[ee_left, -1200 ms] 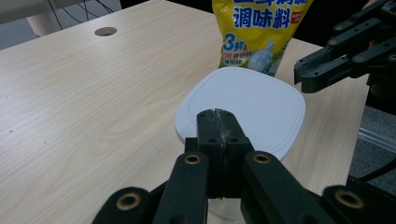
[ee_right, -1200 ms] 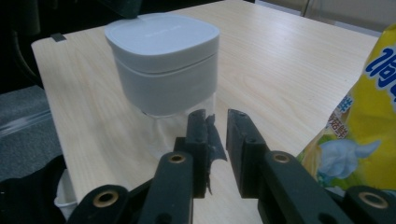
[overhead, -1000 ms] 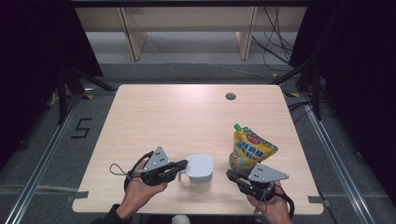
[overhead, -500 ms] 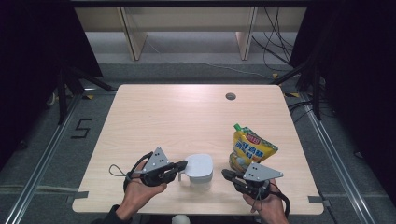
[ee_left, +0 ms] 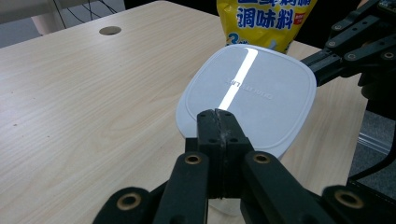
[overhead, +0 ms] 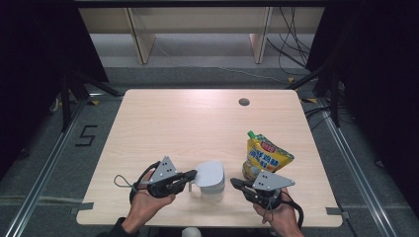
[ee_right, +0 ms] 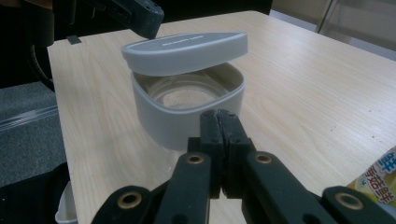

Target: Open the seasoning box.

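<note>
Gripping the lid (ee_left: 247,93) edge, left tongs (overhead: 191,174) hold it tilted over container (ee_right: 187,109); right tongs (overhead: 235,183) closed, empty, just beside.

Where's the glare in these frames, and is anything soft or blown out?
Left gripper view: a bright white streak of glare crosses the lid; the yellow pouch is cropped. Right gripper view: the container is sharp, the background soft. High view: evenly lit table, dark surroundings.
</note>
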Motion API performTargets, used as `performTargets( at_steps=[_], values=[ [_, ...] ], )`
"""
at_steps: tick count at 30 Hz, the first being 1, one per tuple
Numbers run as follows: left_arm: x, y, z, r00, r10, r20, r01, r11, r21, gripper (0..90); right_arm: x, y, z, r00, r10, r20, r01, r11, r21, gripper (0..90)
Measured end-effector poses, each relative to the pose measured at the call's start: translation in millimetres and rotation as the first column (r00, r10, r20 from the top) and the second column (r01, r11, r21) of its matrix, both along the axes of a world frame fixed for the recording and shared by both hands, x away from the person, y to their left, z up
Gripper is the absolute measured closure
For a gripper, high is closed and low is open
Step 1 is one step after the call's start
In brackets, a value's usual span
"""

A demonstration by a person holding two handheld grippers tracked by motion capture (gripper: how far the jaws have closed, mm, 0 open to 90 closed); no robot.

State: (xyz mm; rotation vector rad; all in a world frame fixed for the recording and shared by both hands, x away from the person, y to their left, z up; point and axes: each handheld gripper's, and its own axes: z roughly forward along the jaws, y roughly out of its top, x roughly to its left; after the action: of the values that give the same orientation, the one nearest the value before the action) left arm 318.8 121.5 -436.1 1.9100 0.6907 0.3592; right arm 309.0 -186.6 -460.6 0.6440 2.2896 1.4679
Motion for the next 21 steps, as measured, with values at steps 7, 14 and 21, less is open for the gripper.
performTargets(
  at_steps=[7,14,21],
  values=[
    [-0.5,-0.3,0.4,1.0000,-0.006,-0.003,0.006,1.0000,0.000,89.0,3.1,6.3,4.8,1.0000,0.005,0.008,-0.005,0.9999,0.013,90.0],
    [-0.2,0.3,0.2,0.9999,-0.010,0.001,0.010,0.9999,0.001,89.0,6.1,13.9,8.6,0.9997,0.019,0.013,-0.019,0.9998,-0.005,90.0],
    [-0.1,2.5,-0.2,0.9998,-0.002,-0.019,0.002,0.9998,-0.020,82.1,7.6,19.5,12.9,0.9990,0.044,0.010,-0.044,0.9990,-0.009,90.0]
  ],
)
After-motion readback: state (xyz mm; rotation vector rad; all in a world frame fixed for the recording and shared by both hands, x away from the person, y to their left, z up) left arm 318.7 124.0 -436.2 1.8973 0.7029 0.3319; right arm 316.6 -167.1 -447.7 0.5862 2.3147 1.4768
